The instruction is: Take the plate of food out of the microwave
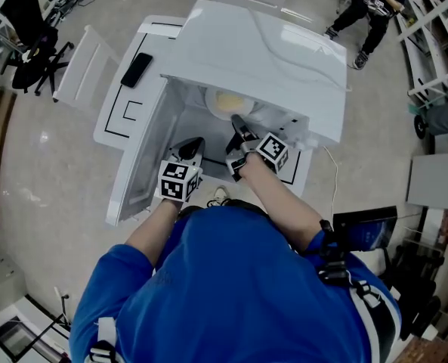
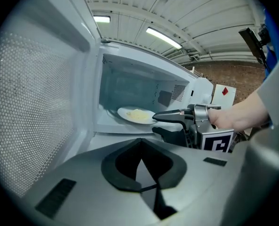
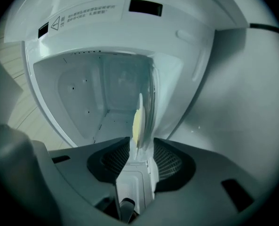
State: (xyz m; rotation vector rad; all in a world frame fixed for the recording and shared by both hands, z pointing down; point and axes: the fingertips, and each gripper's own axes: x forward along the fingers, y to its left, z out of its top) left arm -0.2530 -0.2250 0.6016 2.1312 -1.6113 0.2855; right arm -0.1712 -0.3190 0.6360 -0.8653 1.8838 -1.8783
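While the left gripper (image 2: pixel 140 149) hovers closed, the sideways right gripper (image 3: pixel 139 152) straddles the plate (image 3: pixel 136 121), fingers wide.

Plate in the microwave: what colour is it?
The plate is white; it shows best in the left gripper view.

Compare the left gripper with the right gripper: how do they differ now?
The left gripper has its fingers together and empty; the right gripper has its fingers apart, with the rim of the plate between them. The left gripper hangs outside the microwave; the right gripper reaches into its opening. Both carry a marker cube.
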